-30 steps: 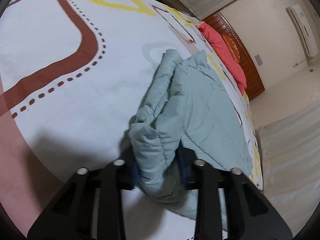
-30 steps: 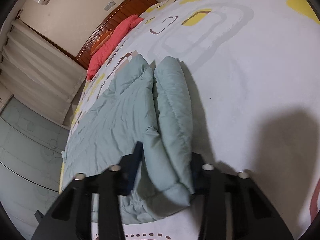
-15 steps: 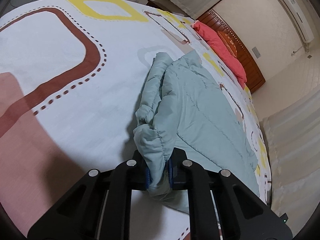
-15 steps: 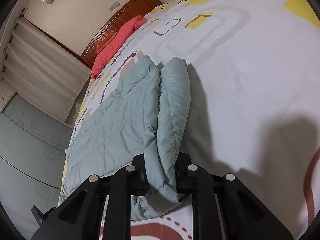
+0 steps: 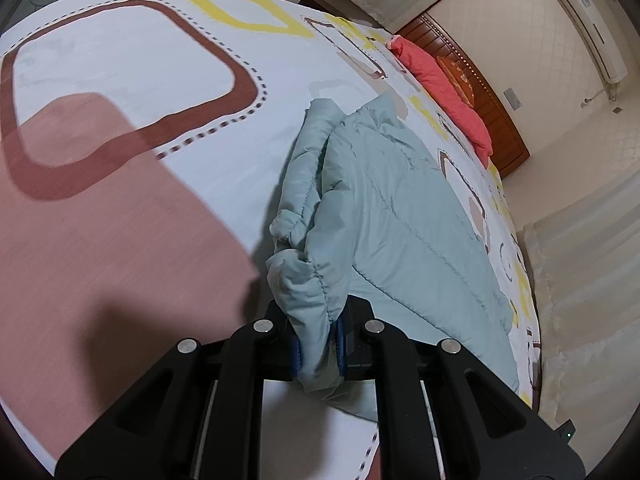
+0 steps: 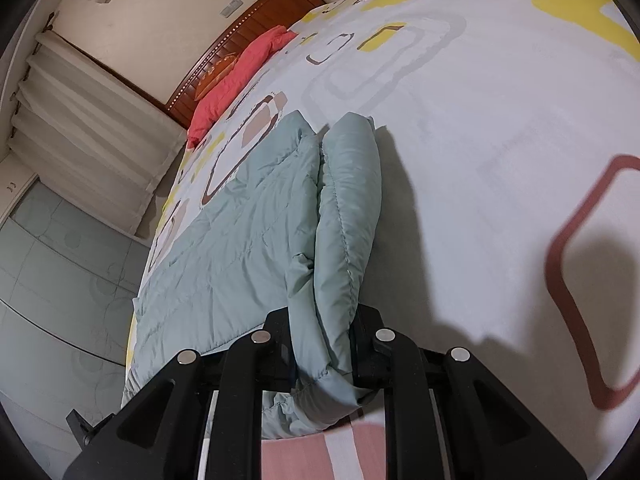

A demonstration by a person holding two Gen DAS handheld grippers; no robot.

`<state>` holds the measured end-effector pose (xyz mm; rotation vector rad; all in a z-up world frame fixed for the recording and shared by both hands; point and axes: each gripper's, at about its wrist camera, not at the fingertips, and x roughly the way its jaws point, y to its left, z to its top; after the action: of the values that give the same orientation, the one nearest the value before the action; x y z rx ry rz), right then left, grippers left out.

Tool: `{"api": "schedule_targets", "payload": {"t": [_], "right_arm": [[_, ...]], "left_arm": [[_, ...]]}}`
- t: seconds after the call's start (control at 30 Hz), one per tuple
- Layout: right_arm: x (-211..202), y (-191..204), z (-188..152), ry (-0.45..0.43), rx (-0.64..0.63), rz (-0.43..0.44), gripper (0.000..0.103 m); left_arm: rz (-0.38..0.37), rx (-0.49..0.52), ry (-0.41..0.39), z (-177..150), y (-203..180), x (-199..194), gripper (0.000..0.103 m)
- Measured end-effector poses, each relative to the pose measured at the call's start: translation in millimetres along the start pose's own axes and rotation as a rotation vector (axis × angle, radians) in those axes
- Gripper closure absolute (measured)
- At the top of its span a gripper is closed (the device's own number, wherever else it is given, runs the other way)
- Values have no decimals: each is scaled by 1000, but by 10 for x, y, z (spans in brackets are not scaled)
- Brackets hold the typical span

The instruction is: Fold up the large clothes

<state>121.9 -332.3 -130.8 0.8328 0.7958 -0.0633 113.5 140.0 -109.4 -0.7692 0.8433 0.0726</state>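
A pale green quilted jacket point(image 5: 400, 216) lies on a patterned bed sheet, its body spread flat toward the bed's edge. My left gripper point(image 5: 318, 350) is shut on a bunched fold of the jacket's near edge, blue pads pressing both sides. In the right wrist view the same jacket point(image 6: 240, 240) spreads to the left, with a rolled sleeve-like fold point(image 6: 348, 208) running up its right side. My right gripper point(image 6: 322, 356) is shut on the near end of that fold, lifted slightly off the sheet.
The bed sheet point(image 5: 120, 80) is white with brown, yellow and pink shapes. A coral pillow point(image 5: 444, 92) leans against the wooden headboard point(image 5: 480, 96). Pale curtains point(image 6: 88, 120) hang beside the bed, and an air conditioner point(image 5: 592, 40) is on the wall.
Both grippers closed from wide open onto folds of the jacket's edge. Both then drew back and lifted a little, pulling the pinched fabric with them.
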Motion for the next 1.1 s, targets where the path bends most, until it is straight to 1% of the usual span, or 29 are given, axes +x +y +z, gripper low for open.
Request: {"api": "schedule_targets", "payload": {"t": [0.27,0.5,0.57,0.67,0.7,0.73,0.77,0.83,0.87,0.9,1.0,1.03,1.1], "right_arm": [[-138,-89,-153,24,-3,16,86],[-157,-146,-225,37,-1,24,84],[-152,-159,-228,39,3,26,80],[-171,-173,-217,38,10,17,77],[-186,-178,-218,38,7,14,76],[-205,-183,-228,36,6,12,74],[-230,-201,-224,32,6,3,70],[-302,-232,-247,25,7,-14,59],[-347,-258,-243,17,6,-32,51],[-388,-282,-247,8,5,-45,49],[-512,-332,-241,-21,-18,-96,49],[-548,-335,-238,-28,-31,-120,49],[-613,-301,-236,-47,-76,-198,49]], "left_arm": [[-11,1,13,-167,164,-235,91],[-18,4,26,-230,257,-298,91],[-19,-4,31,-226,271,-289,88],[-5,0,26,-235,279,-337,81],[2,9,26,-251,280,-355,76],[10,19,25,-255,281,-370,73],[21,27,24,-260,292,-391,71],[36,34,19,-271,342,-447,62],[49,39,13,-270,364,-489,61],[57,45,8,-267,388,-523,60],[102,79,-11,-244,433,-647,58],[131,101,-22,-243,431,-687,58],[226,175,-65,-243,390,-800,58]]}}
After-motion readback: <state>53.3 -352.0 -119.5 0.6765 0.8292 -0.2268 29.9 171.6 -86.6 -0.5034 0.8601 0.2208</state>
